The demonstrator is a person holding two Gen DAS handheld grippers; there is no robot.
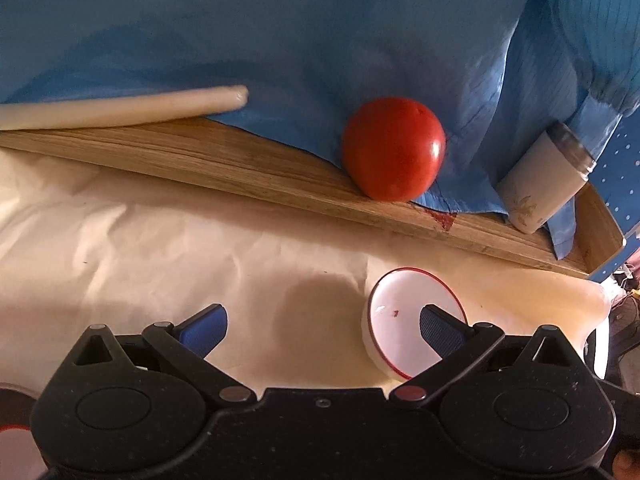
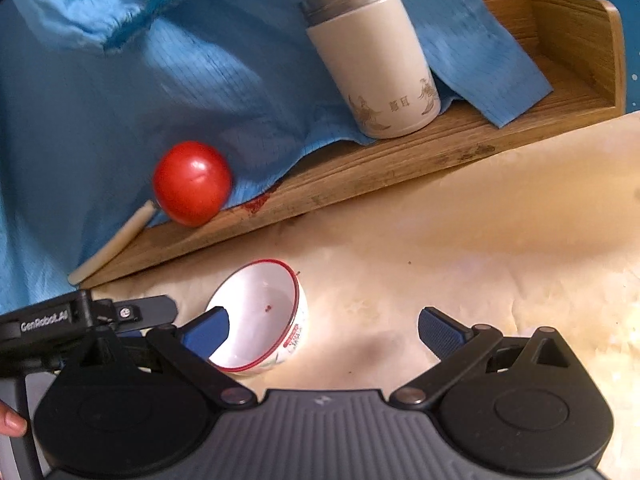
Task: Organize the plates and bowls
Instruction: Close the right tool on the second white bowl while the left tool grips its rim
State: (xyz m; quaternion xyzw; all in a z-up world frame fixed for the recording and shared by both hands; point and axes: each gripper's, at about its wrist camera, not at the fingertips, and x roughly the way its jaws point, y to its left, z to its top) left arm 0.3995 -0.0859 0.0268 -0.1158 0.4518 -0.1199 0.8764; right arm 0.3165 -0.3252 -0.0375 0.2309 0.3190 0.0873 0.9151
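Observation:
A small white bowl with a red rim (image 1: 400,320) stands on the cream table cover. In the left wrist view my left gripper (image 1: 322,326) is open, its right finger over the bowl's rim and the bowl off to the right of the gap. In the right wrist view the same bowl (image 2: 264,316) sits by my right gripper's left finger; the right gripper (image 2: 324,330) is open and empty. The left gripper's body (image 2: 80,316) shows at the far left. A red-rimmed dish edge (image 1: 12,432) peeks at the bottom left.
A wooden tray (image 2: 360,172) along the back holds a red tomato (image 2: 192,182), a white thermos with a steel lid (image 2: 372,60), a pale stick (image 1: 120,108) and a blue cloth (image 1: 280,40). Cream cover (image 2: 480,240) spreads to the right.

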